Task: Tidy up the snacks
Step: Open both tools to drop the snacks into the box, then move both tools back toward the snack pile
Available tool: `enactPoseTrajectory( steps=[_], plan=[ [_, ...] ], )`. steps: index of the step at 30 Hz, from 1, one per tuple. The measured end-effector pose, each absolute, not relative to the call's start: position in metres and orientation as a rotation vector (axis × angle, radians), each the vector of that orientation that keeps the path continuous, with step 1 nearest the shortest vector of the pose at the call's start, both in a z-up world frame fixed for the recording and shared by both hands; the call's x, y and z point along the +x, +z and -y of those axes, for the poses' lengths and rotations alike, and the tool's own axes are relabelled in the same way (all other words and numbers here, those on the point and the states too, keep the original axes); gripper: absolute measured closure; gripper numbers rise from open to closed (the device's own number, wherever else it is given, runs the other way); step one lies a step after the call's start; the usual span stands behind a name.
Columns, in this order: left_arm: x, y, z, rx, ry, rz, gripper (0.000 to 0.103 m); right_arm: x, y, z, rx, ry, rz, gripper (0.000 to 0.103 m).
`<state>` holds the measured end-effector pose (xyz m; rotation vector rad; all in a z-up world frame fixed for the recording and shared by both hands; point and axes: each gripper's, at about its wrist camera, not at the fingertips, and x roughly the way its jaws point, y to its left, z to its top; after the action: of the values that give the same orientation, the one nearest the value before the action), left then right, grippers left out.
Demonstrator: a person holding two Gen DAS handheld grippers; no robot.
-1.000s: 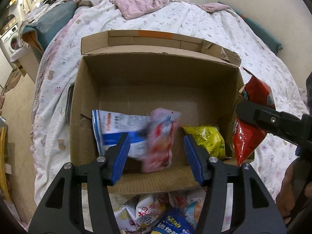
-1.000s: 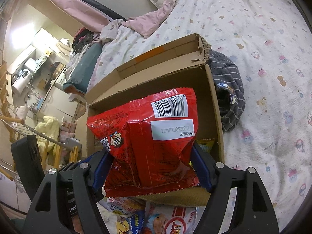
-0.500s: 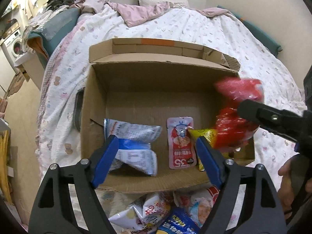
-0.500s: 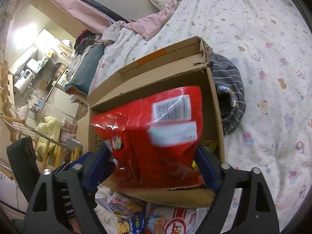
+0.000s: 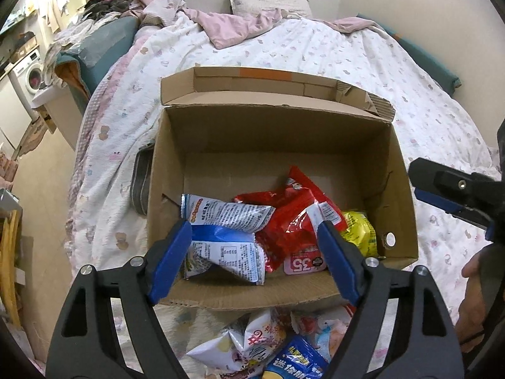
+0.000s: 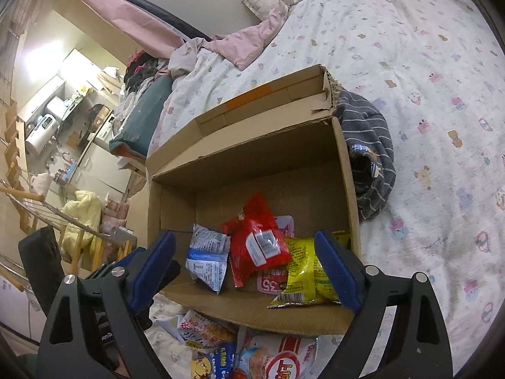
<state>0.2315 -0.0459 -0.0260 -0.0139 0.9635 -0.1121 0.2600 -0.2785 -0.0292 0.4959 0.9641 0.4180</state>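
Observation:
An open cardboard box (image 5: 277, 126) (image 6: 252, 154) stands on the bed. Inside it lie a blue-and-white snack bag (image 5: 224, 237) (image 6: 206, 257), a red snack bag (image 5: 290, 218) (image 6: 255, 240), a pink pouch (image 5: 303, 263) (image 6: 268, 281) partly under the red bag, and a yellow bag (image 5: 359, 232) (image 6: 303, 271). My left gripper (image 5: 252, 259) hangs open above the box's near side with nothing between its fingers. My right gripper (image 6: 244, 271) is also open and empty over the box; in the left wrist view it shows at the right edge (image 5: 451, 189).
Several loose snack packets (image 5: 262, 347) (image 6: 240, 347) lie on the bed just in front of the box. A grey striped garment (image 6: 369, 158) sits against the box's right side. The patterned bed cover (image 5: 347, 57) stretches beyond. A hand (image 5: 473, 284) shows at the right.
The pink pouch dropped from my left gripper into the box. The red bag left my right gripper and now lies in the box over the pouch. Both grippers' jaws widened.

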Motion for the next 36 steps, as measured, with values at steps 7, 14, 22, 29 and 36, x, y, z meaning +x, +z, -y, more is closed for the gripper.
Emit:
enactPoseTrajectory(
  steps=[7,14,22,29,36],
  plan=[
    [0.22,-0.02,0.038,-0.02,-0.079,-0.948,0.024,0.248,-0.022,0.281,0.491,0.417,-0.95,0.011],
    [0.201,-0.007,0.025,-0.023,-0.057,-0.925,0.024,0.232,-0.015,0.28,0.471,0.417,-0.951,0.011],
    [0.178,-0.009,0.009,-0.079,-0.036,-0.964,0.024,0.204,-0.013,0.284,0.441,0.396,-0.95,0.011],
    [0.159,-0.008,-0.004,-0.094,-0.011,-0.979,0.024,0.174,-0.015,0.285,0.435,0.366,-0.958,0.011],
    [0.135,-0.014,-0.01,-0.112,-0.019,-1.005,0.024,0.148,-0.022,0.278,0.404,0.379,-0.986,0.011]
  ],
)
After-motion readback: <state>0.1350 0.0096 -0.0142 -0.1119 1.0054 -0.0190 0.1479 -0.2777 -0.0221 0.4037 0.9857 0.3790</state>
